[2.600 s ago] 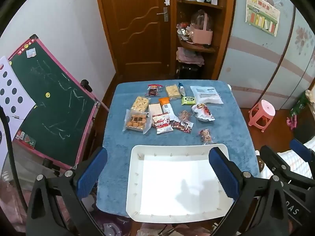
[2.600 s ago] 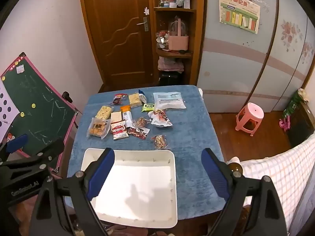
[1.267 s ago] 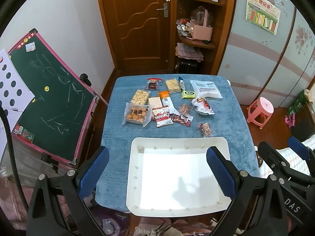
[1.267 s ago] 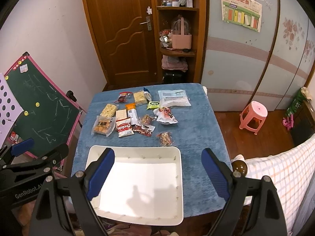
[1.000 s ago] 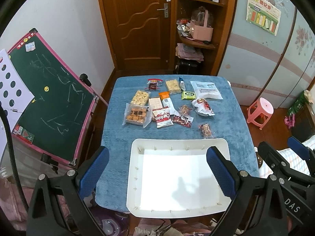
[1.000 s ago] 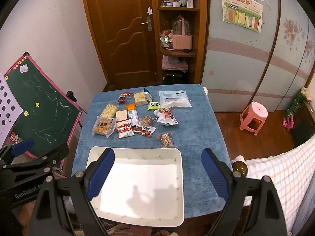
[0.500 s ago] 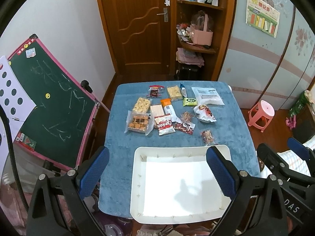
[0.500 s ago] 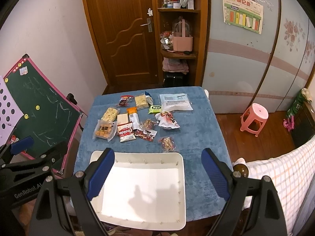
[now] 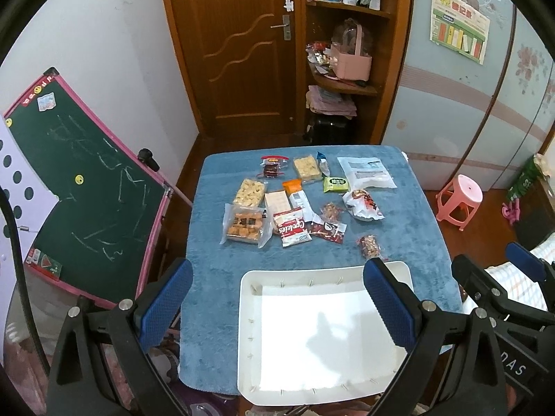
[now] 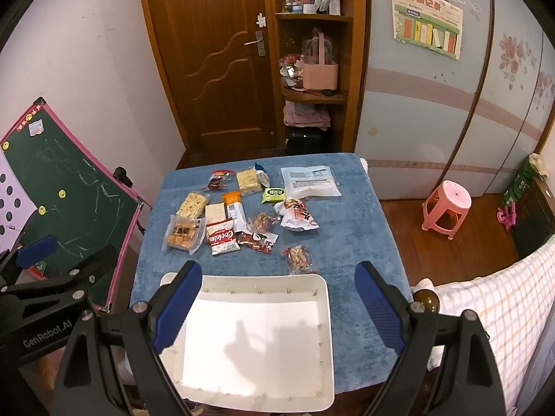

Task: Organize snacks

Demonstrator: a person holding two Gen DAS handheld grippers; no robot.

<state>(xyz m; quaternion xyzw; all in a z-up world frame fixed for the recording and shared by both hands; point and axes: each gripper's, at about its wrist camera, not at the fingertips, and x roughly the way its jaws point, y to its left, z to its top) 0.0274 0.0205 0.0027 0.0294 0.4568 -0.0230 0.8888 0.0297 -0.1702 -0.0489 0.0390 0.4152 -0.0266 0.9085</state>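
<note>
Several snack packets lie in a cluster on the far half of the blue-covered table (image 9: 215, 277): a clear pack of brown biscuits (image 9: 244, 227), a red-and-white Cookies pack (image 9: 291, 230), a white-and-red bag (image 9: 362, 204), a small nut pack (image 9: 369, 245) and a large white pouch (image 9: 366, 172). An empty white tray (image 9: 249, 312) sits at the near edge. My left gripper (image 9: 277, 301) and right gripper (image 10: 277, 303) hang open and empty high above the tray. The tray (image 10: 326, 312) and snacks such as the nut pack (image 10: 297, 258) also show in the right wrist view.
A green chalkboard easel (image 9: 83, 187) stands close to the table's left side. A pink stool (image 10: 447, 204) is on the floor to the right. A checked bed cover (image 10: 492, 312) lies at the near right. A wooden door and corner shelf stand behind the table.
Both grippers have drifted slightly back and up, so the table and tray sit a little lower and smaller in both views. Nothing on the table has moved.
</note>
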